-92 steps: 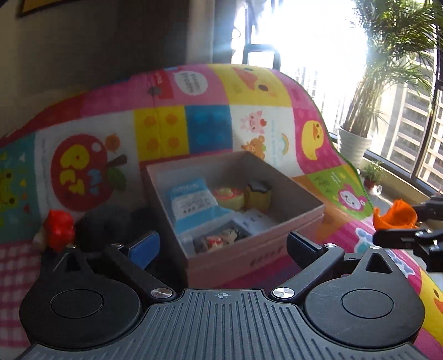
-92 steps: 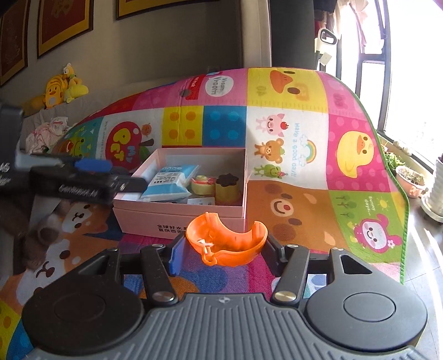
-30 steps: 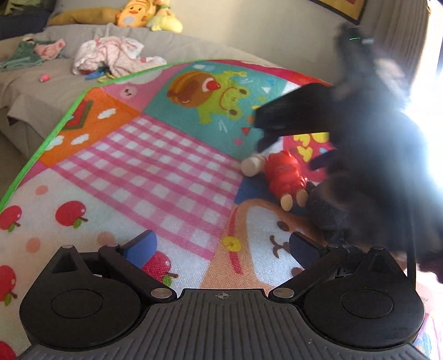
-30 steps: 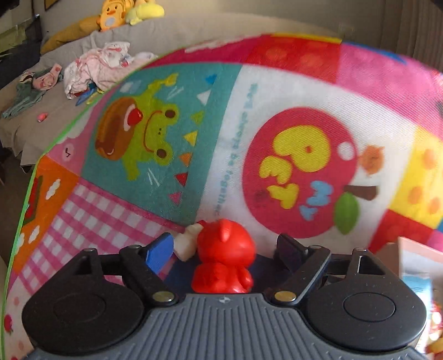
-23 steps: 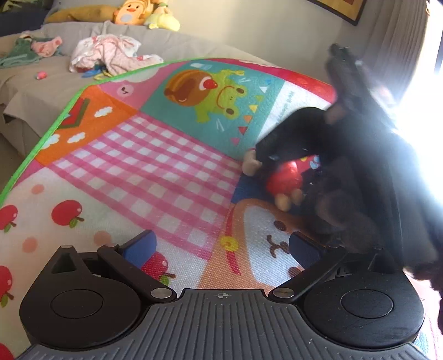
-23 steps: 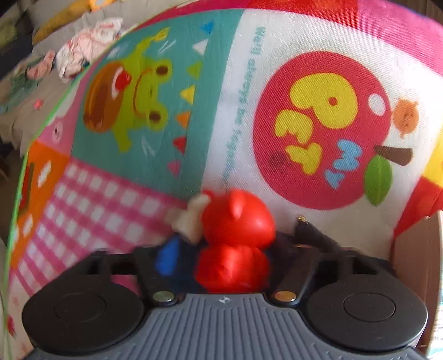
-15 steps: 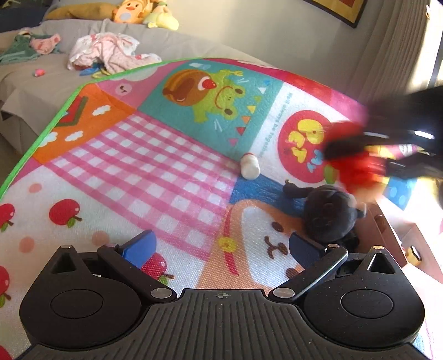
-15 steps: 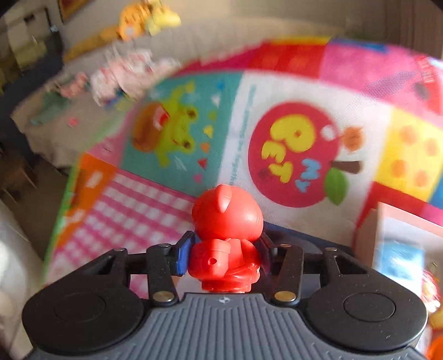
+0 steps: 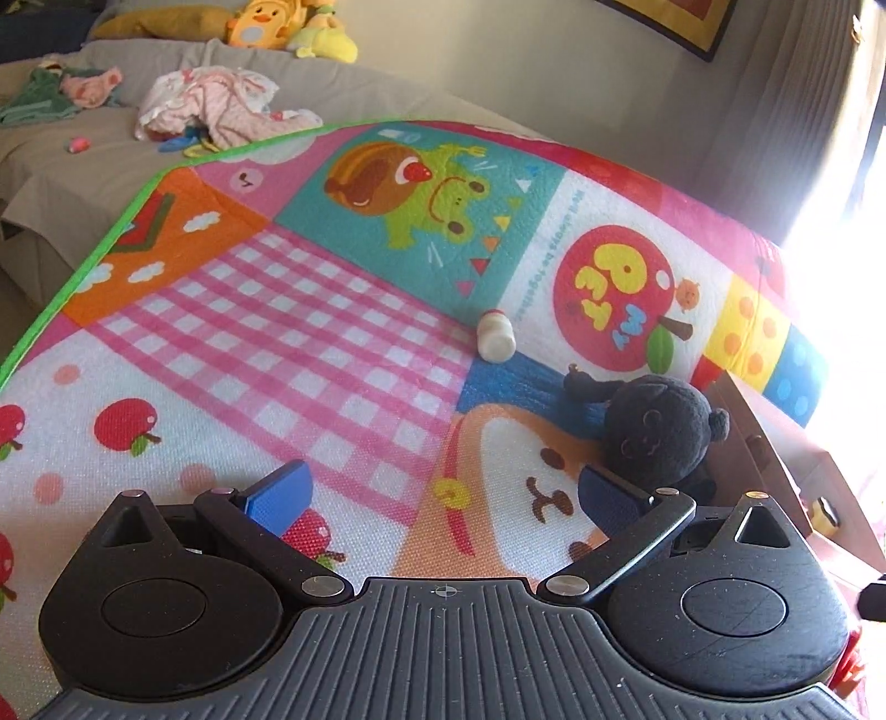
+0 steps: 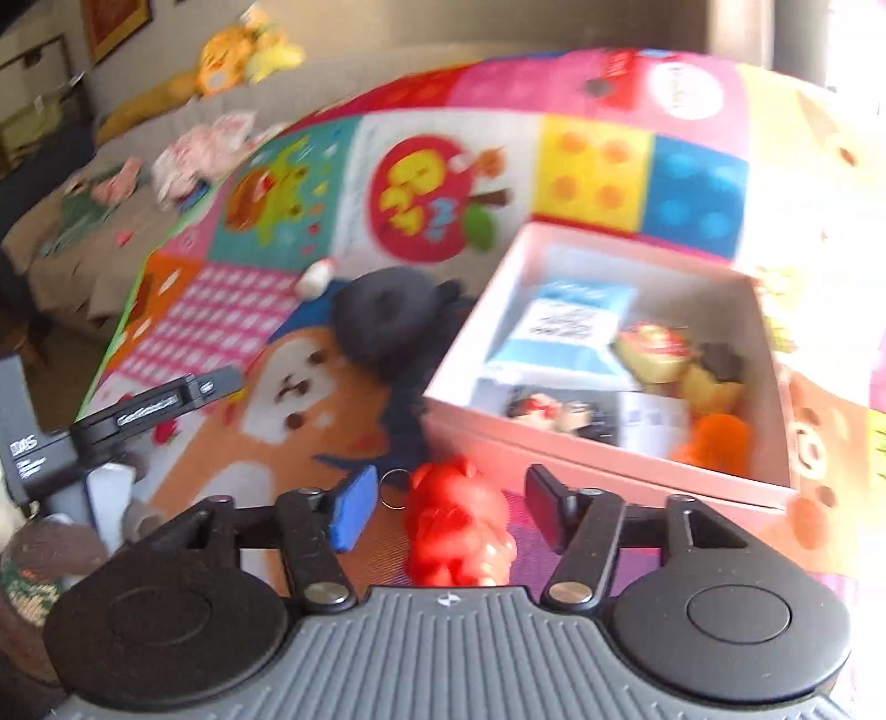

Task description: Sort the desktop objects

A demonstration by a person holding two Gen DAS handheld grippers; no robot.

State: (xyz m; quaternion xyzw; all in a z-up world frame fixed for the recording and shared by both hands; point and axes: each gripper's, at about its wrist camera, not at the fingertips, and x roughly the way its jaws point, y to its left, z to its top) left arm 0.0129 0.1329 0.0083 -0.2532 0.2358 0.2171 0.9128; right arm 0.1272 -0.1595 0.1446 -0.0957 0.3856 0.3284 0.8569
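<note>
Right gripper [image 10: 446, 509] jaws just widened, clear of the red toy [image 10: 457, 526]; hard, light, slick; grip its body.

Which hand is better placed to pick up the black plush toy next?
Left. The left gripper is open and empty, the black plush toy just ahead. The right gripper has just been opening its jaws, the red toy between them.

A home living room. A bright cartoon play mat [image 9: 310, 310] covers the floor beside a grey sofa [image 9: 111, 160] strewn with plush toys [image 9: 277, 27] and baby clothes [image 9: 216, 105]; framed pictures [image 9: 681, 22] hang above.
</note>
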